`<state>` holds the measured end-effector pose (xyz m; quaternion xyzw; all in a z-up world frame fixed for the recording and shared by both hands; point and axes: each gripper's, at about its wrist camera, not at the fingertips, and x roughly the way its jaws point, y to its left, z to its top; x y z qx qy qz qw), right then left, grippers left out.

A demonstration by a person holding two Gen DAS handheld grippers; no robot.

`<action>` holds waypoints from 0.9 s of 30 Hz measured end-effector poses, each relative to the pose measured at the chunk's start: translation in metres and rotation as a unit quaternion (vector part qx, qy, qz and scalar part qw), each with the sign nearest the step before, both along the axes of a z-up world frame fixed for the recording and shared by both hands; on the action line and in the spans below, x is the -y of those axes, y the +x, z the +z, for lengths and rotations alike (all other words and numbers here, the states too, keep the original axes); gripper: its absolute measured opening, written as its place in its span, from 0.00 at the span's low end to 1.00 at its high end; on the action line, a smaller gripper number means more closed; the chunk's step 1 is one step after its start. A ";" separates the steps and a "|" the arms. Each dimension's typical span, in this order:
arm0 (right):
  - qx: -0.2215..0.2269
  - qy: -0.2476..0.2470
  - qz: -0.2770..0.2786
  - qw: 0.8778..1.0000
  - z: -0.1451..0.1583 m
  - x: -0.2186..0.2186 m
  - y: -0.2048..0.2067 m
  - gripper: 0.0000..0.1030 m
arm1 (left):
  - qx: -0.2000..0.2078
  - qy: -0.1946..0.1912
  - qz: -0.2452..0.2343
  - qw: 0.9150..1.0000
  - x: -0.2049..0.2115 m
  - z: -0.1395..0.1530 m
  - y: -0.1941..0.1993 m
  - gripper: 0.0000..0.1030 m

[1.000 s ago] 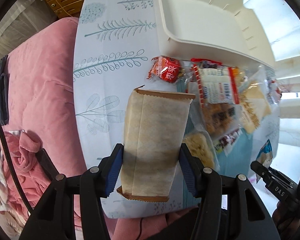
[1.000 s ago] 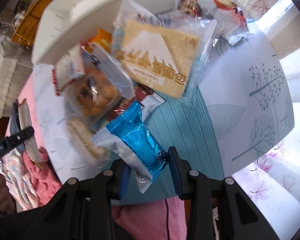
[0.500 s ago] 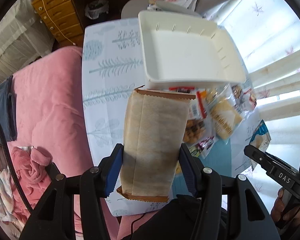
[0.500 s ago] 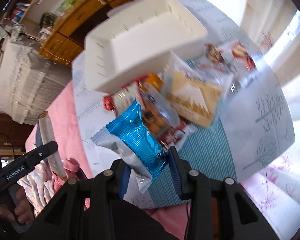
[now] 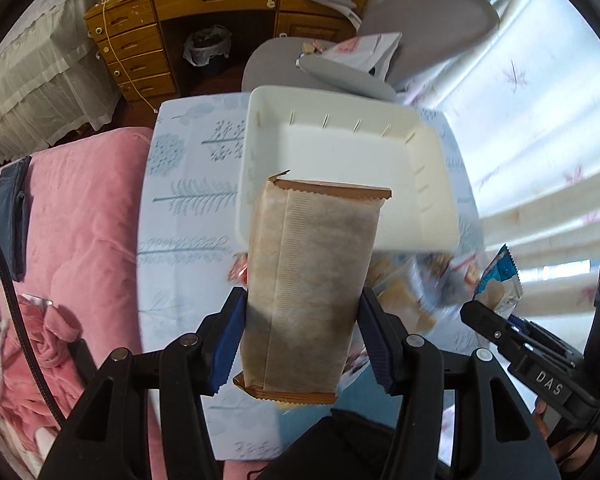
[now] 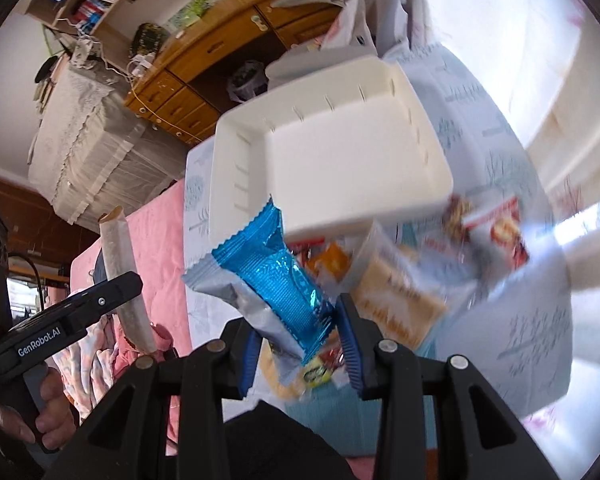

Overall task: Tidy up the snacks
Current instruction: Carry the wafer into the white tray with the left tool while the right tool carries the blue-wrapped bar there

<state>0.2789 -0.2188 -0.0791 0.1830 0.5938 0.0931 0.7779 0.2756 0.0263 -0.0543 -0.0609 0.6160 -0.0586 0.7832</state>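
A tan paper-wrapped snack bar [image 5: 308,280] with brown crimped ends stands gripped between the blue pads of the left gripper [image 5: 302,340], whose jaws close on its lower half; its top edge overlaps the near rim of the white plastic tray [image 5: 428,168]. The right gripper [image 6: 300,344] clamps a blue foil snack packet [image 6: 276,276] (its silver-grey side flap hangs to the left), raised in front of the same tray [image 6: 340,156]. The tray's floor is bare. It sits on a table with a pale leaf-print cloth [image 5: 188,208]. Just beside the tray's near wall lies a blurred heap of snack packets [image 6: 404,292], among them a clear-wrapped bread slice. A pink blanket [image 5: 72,216] adjoins the table, and a wooden desk [image 5: 148,40] stands beyond.
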 end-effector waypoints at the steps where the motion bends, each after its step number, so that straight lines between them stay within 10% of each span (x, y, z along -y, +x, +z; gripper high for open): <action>1: 0.008 -0.001 0.006 1.000 0.001 0.004 0.007 0.35 | 0.003 -0.004 0.007 1.000 0.006 -0.001 0.005 0.52; 24: 0.057 0.026 0.056 0.996 -0.045 0.048 0.088 0.35 | 0.044 -0.039 0.071 0.996 0.062 -0.044 0.085 0.54; 27: 0.055 0.027 0.049 0.997 -0.048 0.052 0.092 0.37 | 0.037 -0.039 0.080 0.995 0.063 -0.050 0.090 0.72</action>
